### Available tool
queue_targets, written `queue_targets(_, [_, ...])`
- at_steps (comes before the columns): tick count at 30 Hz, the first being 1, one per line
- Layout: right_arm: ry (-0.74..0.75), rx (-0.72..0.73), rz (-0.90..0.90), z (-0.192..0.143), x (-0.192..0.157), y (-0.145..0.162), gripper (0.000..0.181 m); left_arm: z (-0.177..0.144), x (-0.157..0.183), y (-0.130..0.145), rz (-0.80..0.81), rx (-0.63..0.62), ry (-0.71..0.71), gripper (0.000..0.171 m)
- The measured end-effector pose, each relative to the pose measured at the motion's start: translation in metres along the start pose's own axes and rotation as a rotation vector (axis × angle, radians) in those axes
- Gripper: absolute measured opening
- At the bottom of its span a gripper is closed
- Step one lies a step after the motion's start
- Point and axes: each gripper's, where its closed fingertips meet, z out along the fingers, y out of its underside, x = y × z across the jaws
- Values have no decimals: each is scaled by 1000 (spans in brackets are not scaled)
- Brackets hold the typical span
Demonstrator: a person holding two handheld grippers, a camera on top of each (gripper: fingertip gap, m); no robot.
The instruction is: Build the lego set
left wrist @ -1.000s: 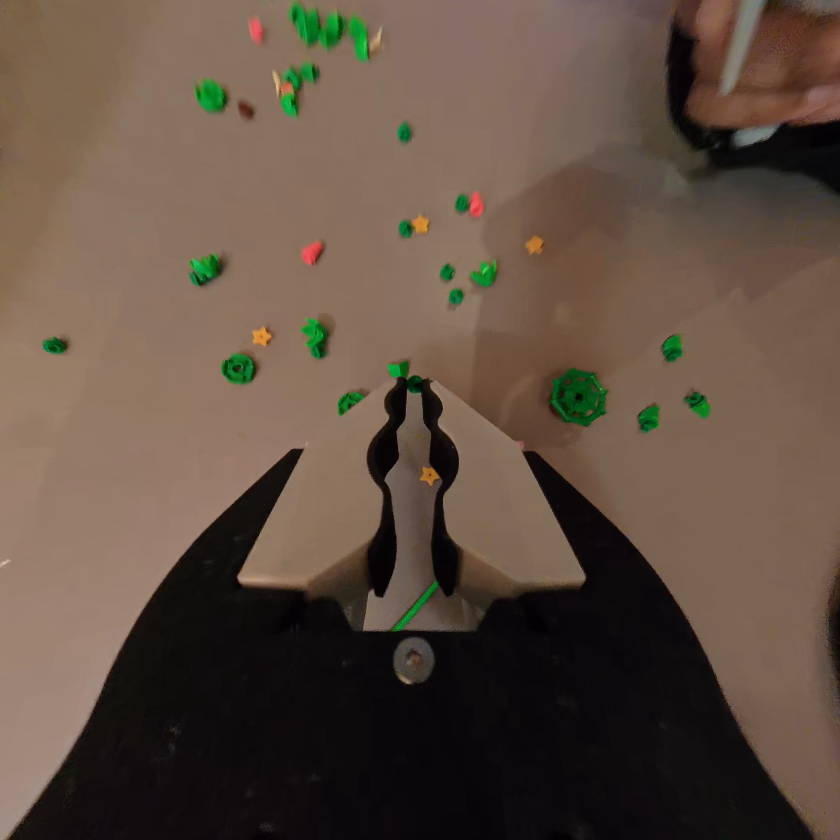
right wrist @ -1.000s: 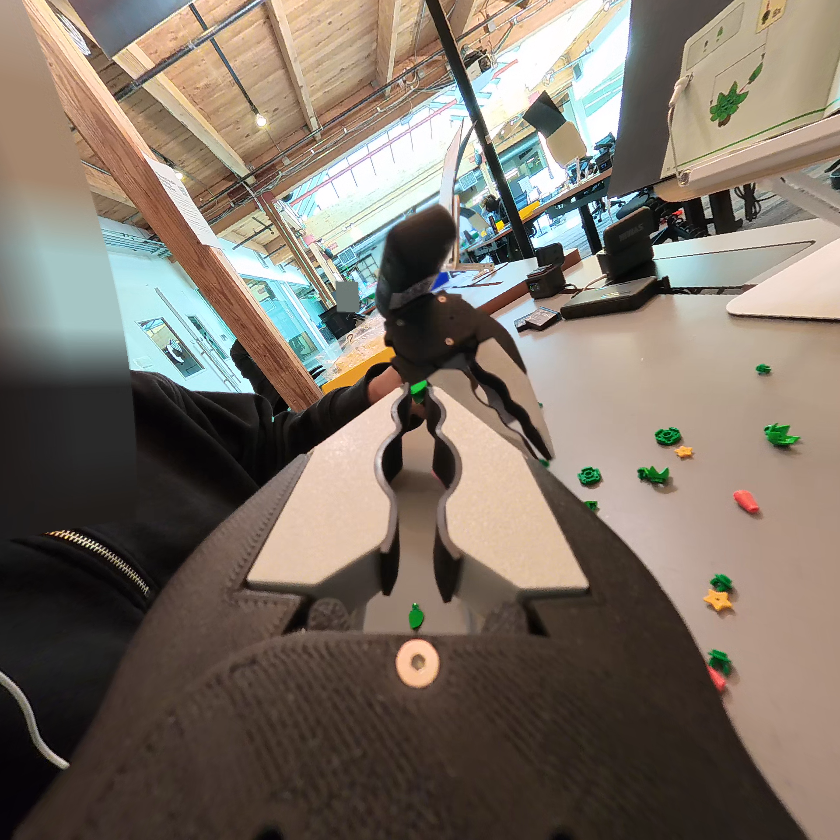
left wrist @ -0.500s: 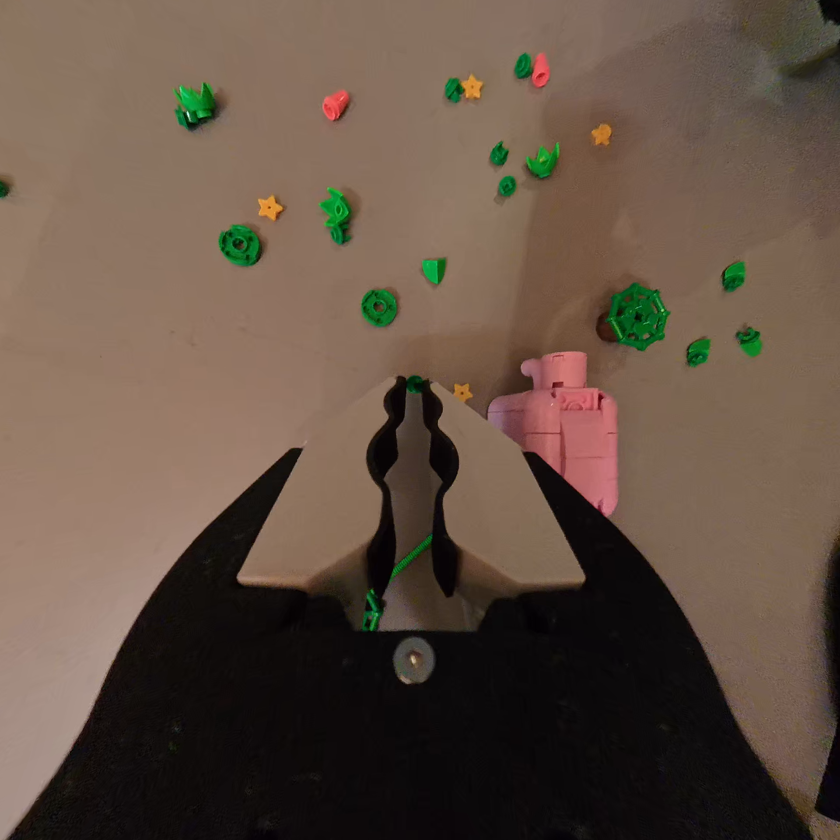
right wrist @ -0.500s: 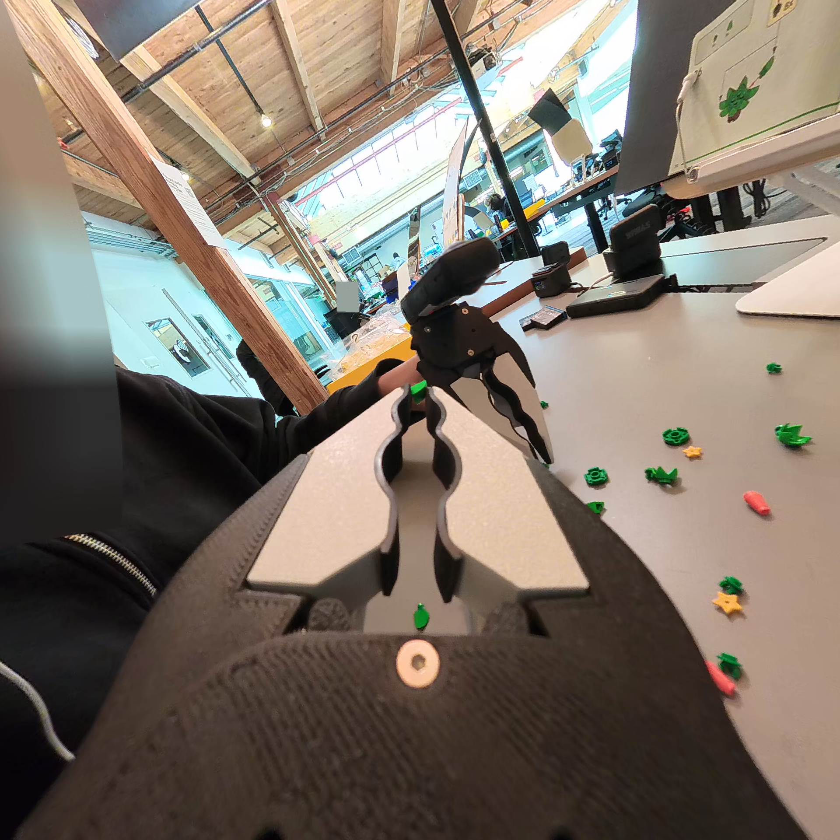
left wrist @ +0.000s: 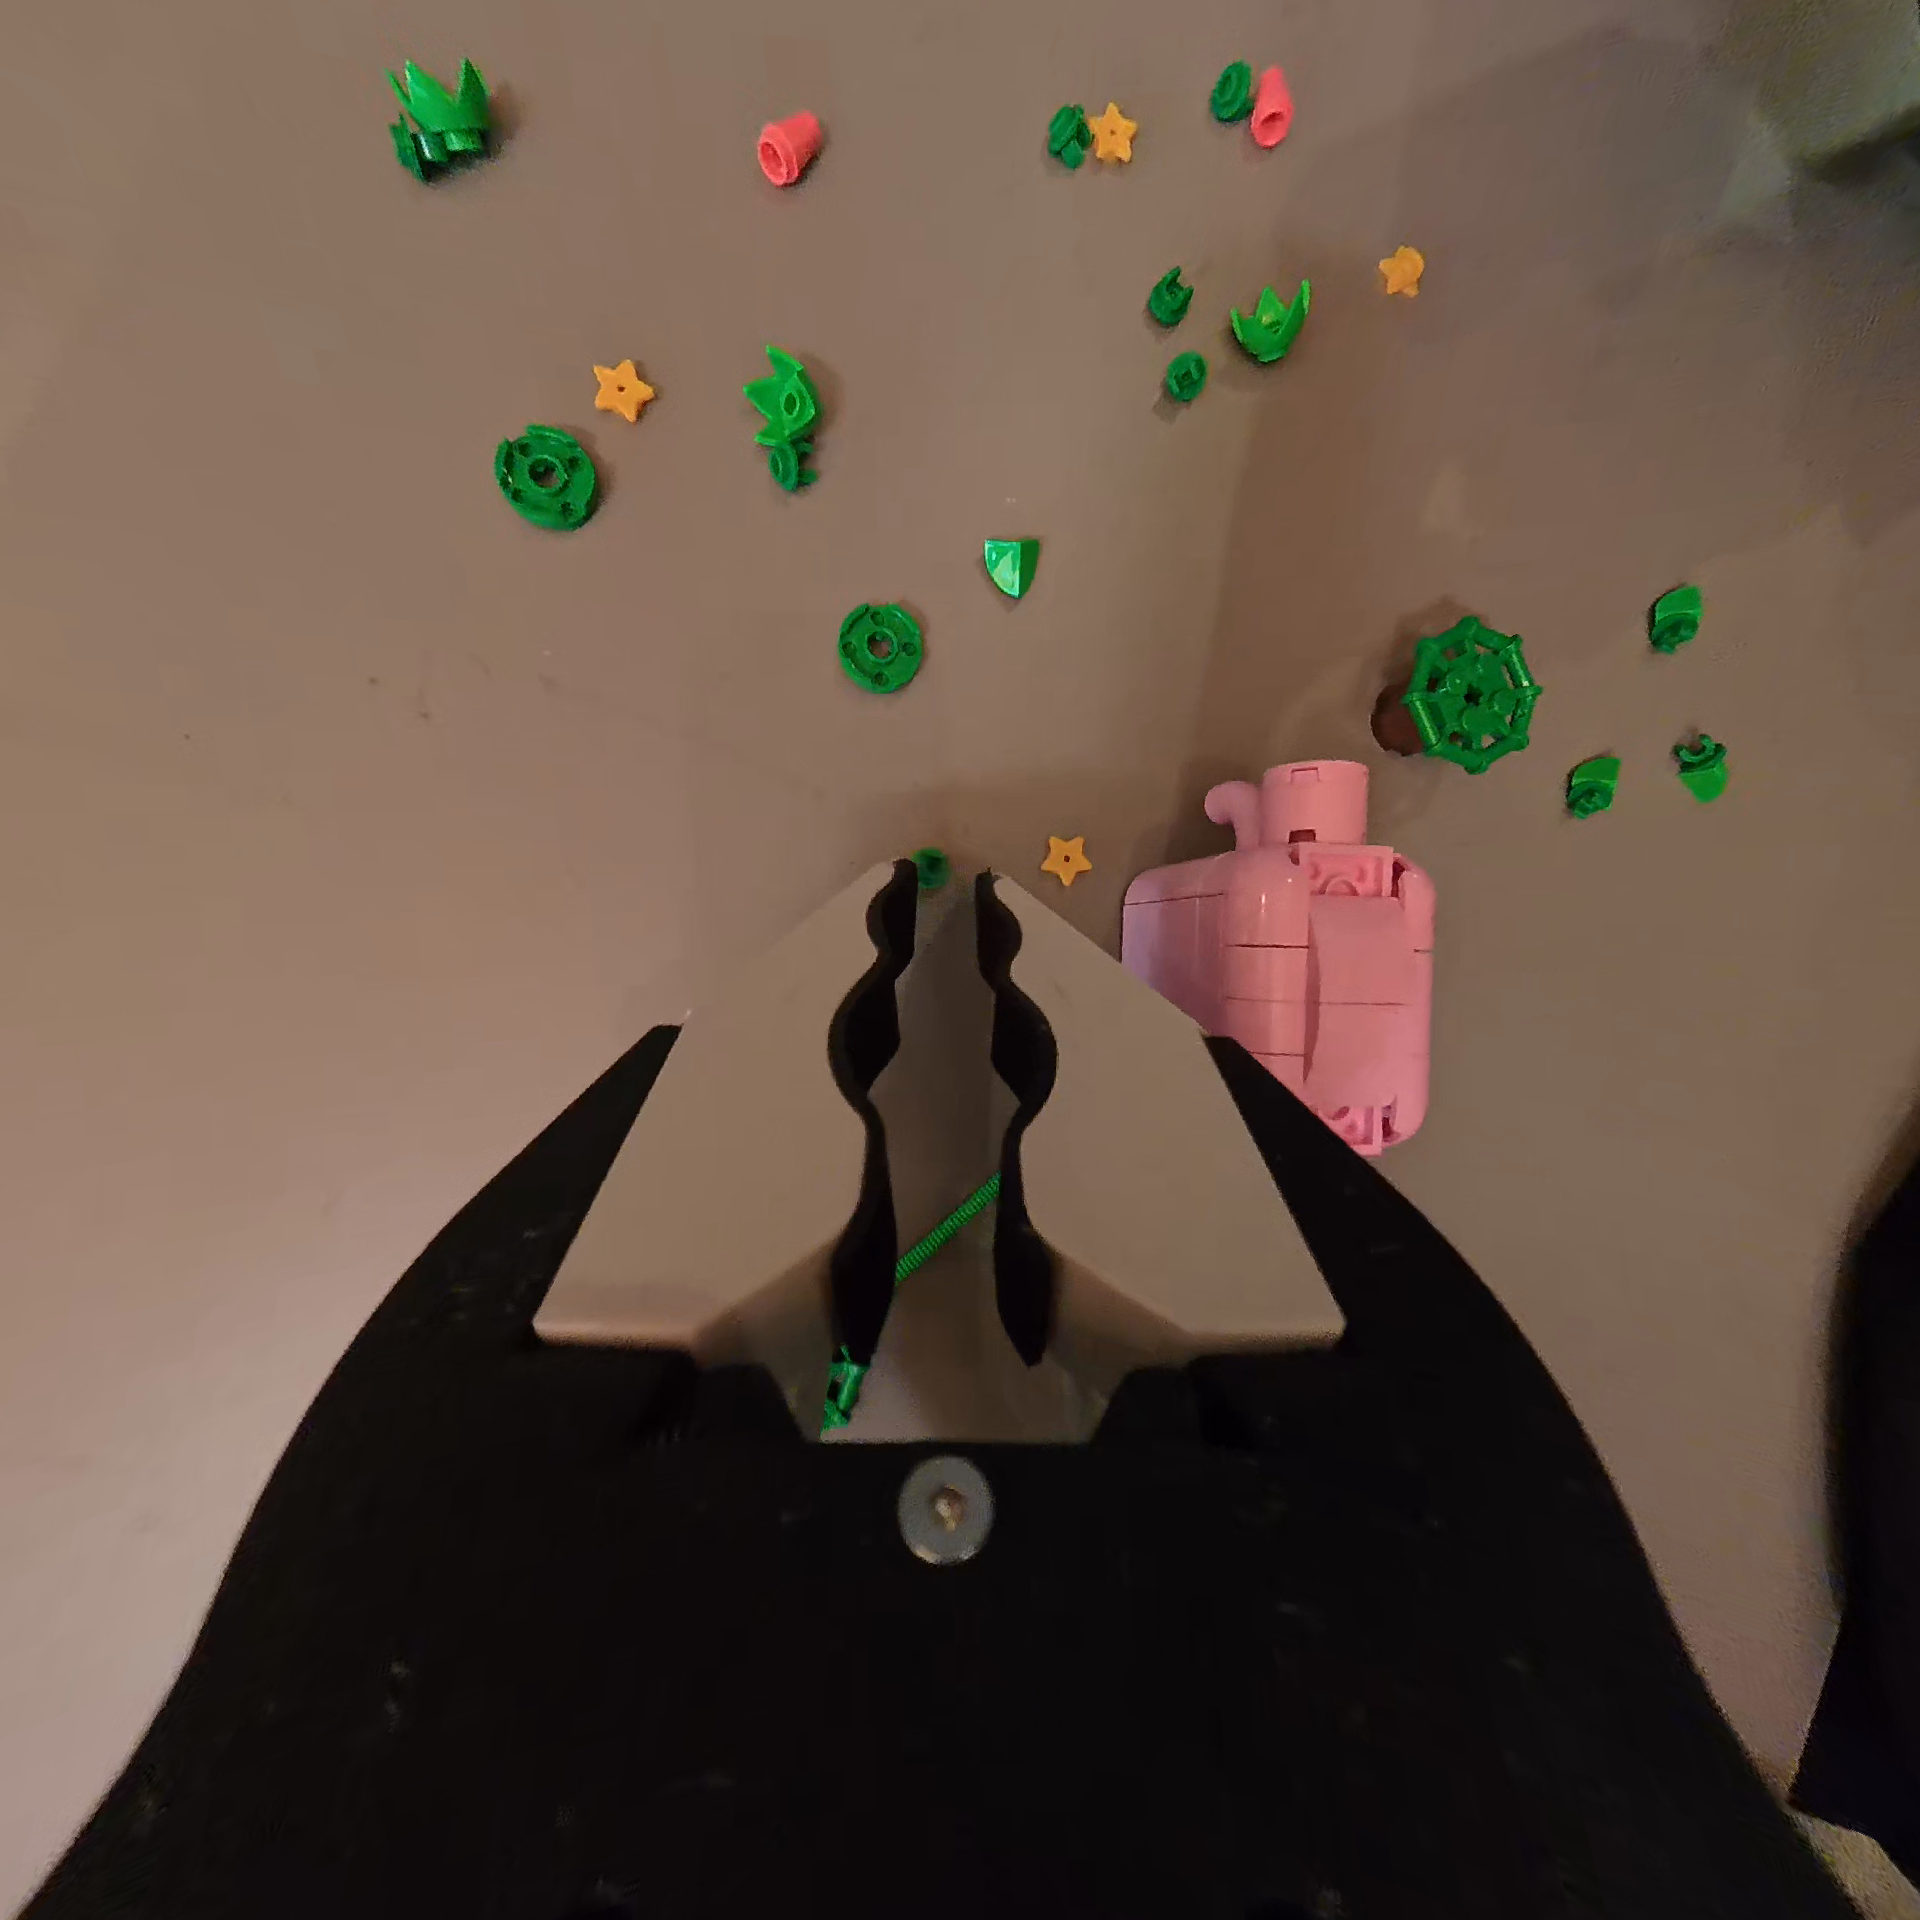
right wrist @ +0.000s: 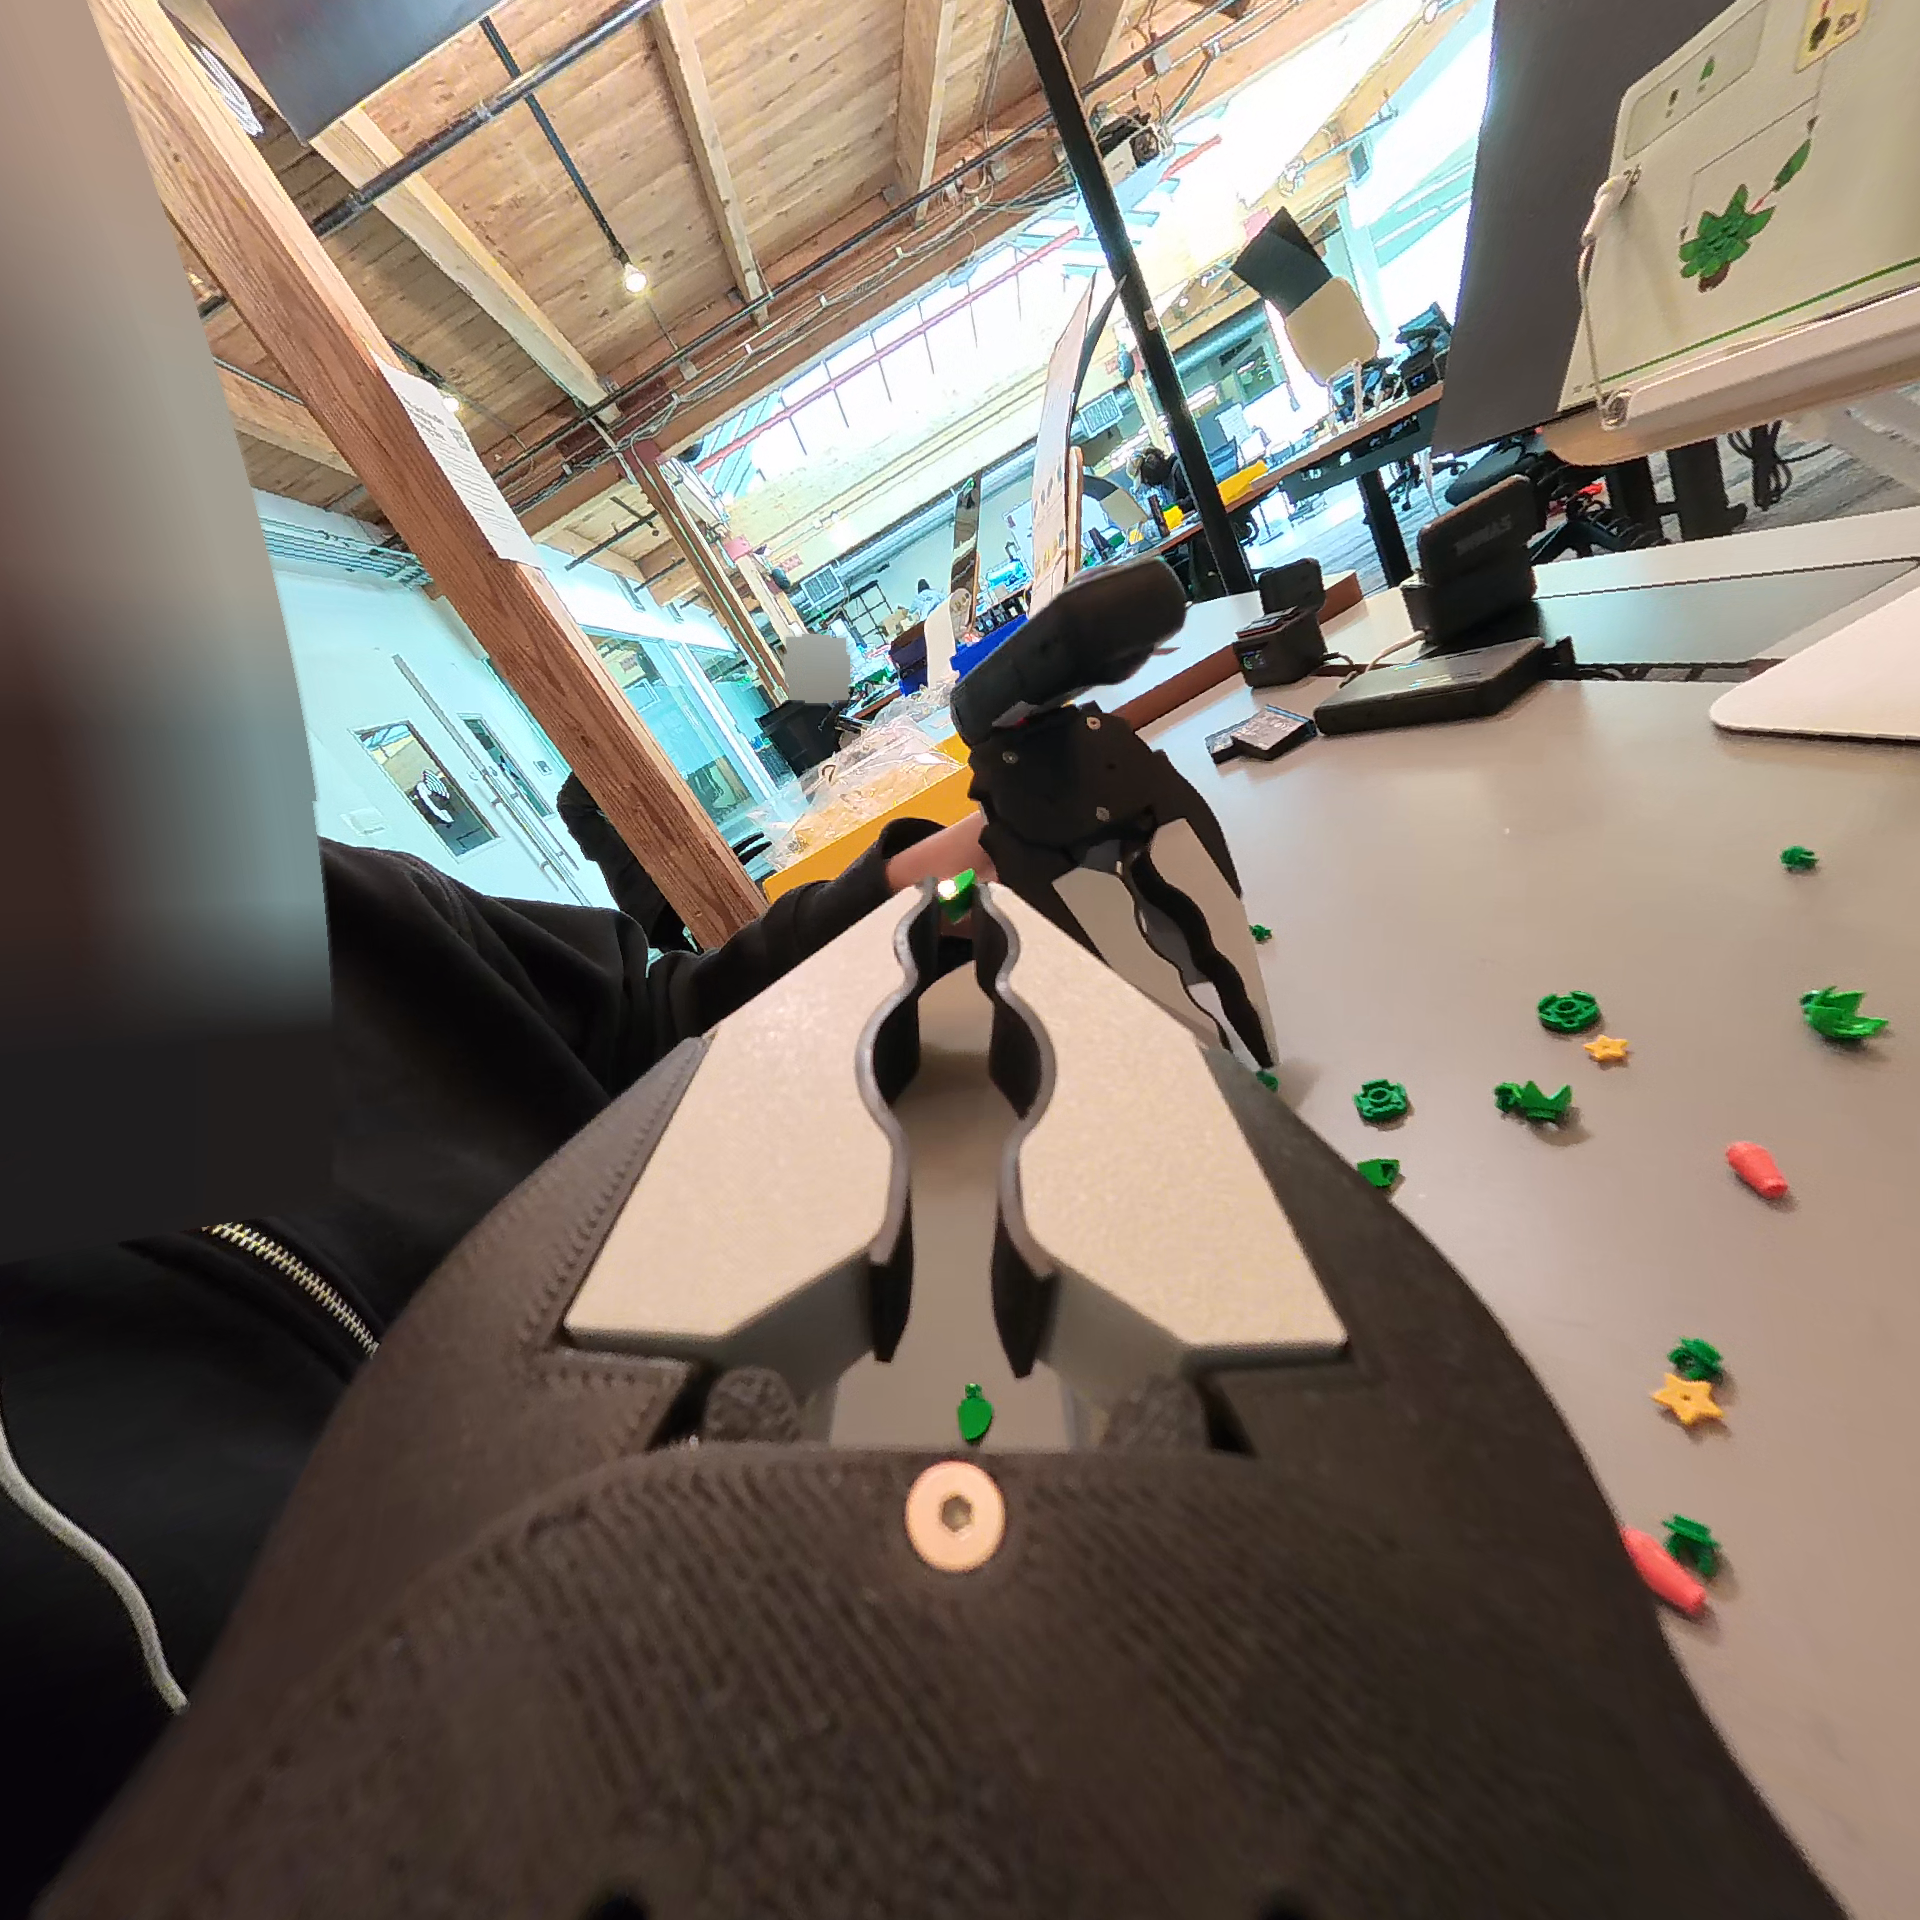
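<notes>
My left gripper (left wrist: 940, 878) points down at the grey table (left wrist: 312, 831), shut on a small green piece (left wrist: 930, 868) at its tips. A thin green ridged stem (left wrist: 945, 1226) shows through the gap below. A pink lego build (left wrist: 1299, 987) lies just right of the fingers. My right gripper (right wrist: 958, 904) is raised above the table, shut on a small green piece (right wrist: 956, 894). A small green leaf (right wrist: 975, 1415) shows through its gap. The left gripper also shows in the right wrist view (right wrist: 1252, 1055), tips almost on the table.
Loose pieces lie scattered ahead: round green plates (left wrist: 545, 476) (left wrist: 880, 646), a green web wheel (left wrist: 1470, 694), a green shield tile (left wrist: 1011, 566), yellow stars (left wrist: 1065, 860), coral cones (left wrist: 787, 149). Black devices (right wrist: 1455, 675) and a white stand base (right wrist: 1829, 696) sit at the back. A dark sleeve (right wrist: 468, 1039) is at left. The thin green ridged stem (left wrist: 945, 1226) is closer to my left gripper, around 7 cm from its tips; the right tips are 25 cm off. Both grippers' tips are roughly 15 cm from the small green leaf (right wrist: 975, 1415). The left camera catches it too, in the left wrist view (left wrist: 1590, 785).
The left gripper has pulled back over the table with its green piece, so the pink build came into view at its right, and it has tilted lower. The right gripper has barely moved.
</notes>
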Motion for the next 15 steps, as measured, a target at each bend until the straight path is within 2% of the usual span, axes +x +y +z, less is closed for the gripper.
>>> queue_targets(9, [-1,-1,5,0,0,0,4,-7,-1,-7,1,53,-15,4])
queue_targets(15, [-3,-1,3,2,0,0,4,1,-1,-5,18,25,-31,1])
